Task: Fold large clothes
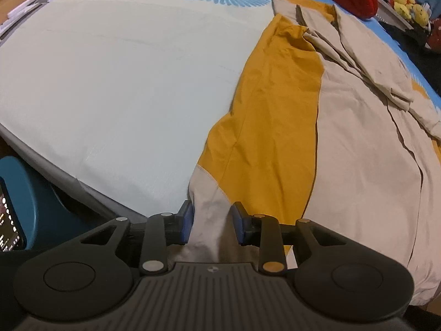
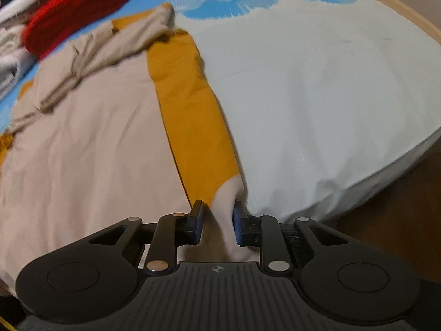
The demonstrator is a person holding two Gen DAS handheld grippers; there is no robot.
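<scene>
A large beige and mustard-yellow garment (image 1: 358,143) lies spread on the bed, its sleeves folded in across the chest. My left gripper (image 1: 212,224) hangs over the garment's near left corner. A beige fold of hem (image 1: 209,220) rises between its blue pads, which stand apart and do not pinch it. In the right wrist view the same garment (image 2: 88,138) fills the left half. My right gripper (image 2: 218,224) sits at its near right corner. A beige fold (image 2: 228,215) stands between the pads, and a gap shows beside the left pad.
The pale bed sheet (image 1: 124,82) with a blue fan print runs to the mattress edge near both grippers. A red knitted item (image 2: 74,8) and other clothes lie at the far end. Yellow plush toys (image 1: 410,5) sit on a shelf. A blue chair (image 1: 33,201) holding a phone stands near left.
</scene>
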